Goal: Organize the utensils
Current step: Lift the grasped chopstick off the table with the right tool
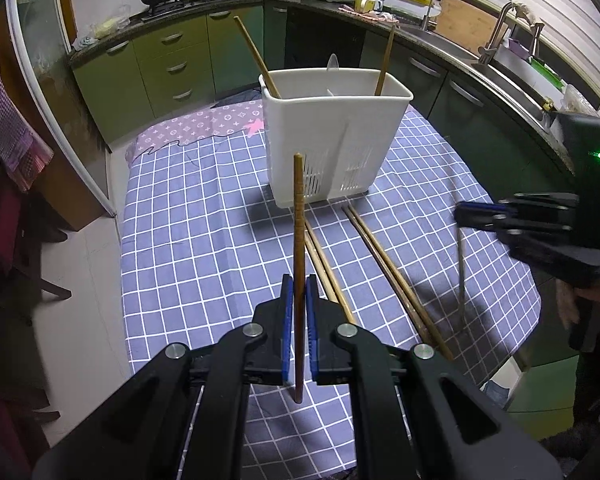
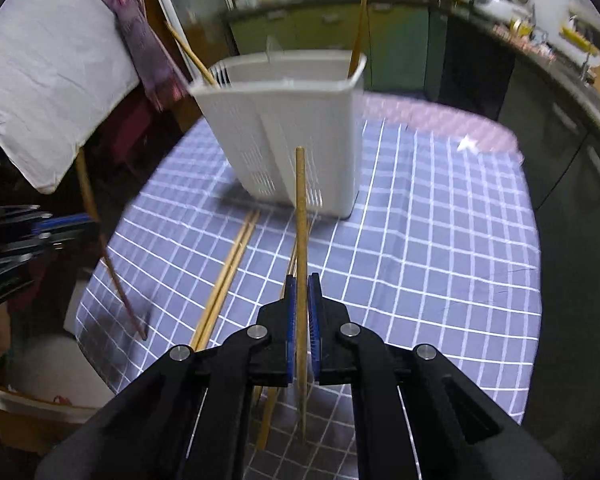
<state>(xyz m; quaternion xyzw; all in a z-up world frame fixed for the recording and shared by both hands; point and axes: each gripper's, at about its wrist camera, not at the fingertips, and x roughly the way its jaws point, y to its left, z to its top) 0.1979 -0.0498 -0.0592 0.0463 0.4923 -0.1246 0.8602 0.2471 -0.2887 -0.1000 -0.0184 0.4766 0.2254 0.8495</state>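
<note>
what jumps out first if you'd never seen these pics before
Each gripper is shut on one upright chopstick: the left gripper clamps a dark chopstick, the right gripper a paler chopstick. Beyond them a white utensil caddy stands on the blue checked tablecloth, with two chopsticks already leaning out of it. More loose chopsticks lie on the cloth in front of it.

We see matt wooden chopsticks [image 1: 396, 276], a smooth white plastic holder [image 1: 332, 136], and a checked cloth table cover [image 1: 204, 216].

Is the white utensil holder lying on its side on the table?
No, the white utensil holder stands upright on the checked tablecloth.
</note>
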